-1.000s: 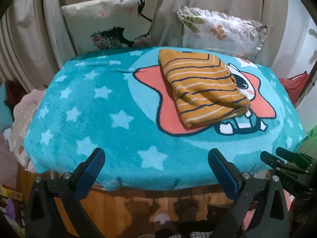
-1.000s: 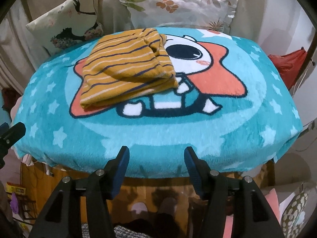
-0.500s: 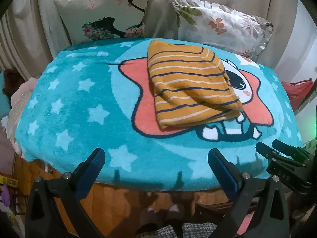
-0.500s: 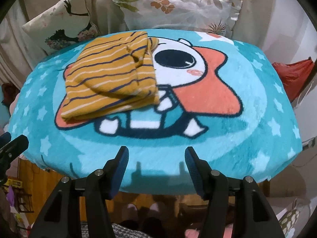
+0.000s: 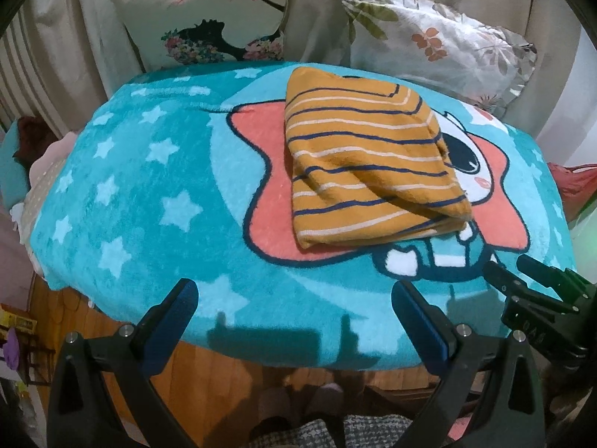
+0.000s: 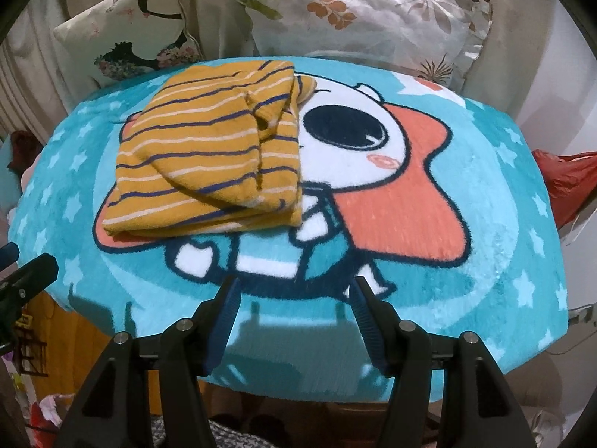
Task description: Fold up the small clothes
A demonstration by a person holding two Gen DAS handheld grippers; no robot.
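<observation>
Garment count: one folded striped mustard top (image 5: 367,164) on teal star blanket (image 5: 149,201), two cushions (image 5: 209,11) behind. Its long axis runs near-to-far, folded edge probably nearest. Left gripper (image 5: 294,306) & right gripper (image 6: 294,295): both spread wide, holding nothing.

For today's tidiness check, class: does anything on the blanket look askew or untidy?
Slightly: the folded mustard striped garment lies angled on the teal star-print blanket, its layered right edge uneven.

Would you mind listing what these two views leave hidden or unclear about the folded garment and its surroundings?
- Striped garment: both views show only its outer folded layers, so what kind of clothing it is stays hidden.
- Blanket: the cartoon's left part is covered by the garment.
- Support under the blanket: covered entirely in both views.
- Red item: cut off at the right edge; unidentifiable.
- Right gripper: jaws open, touching nothing.
</observation>
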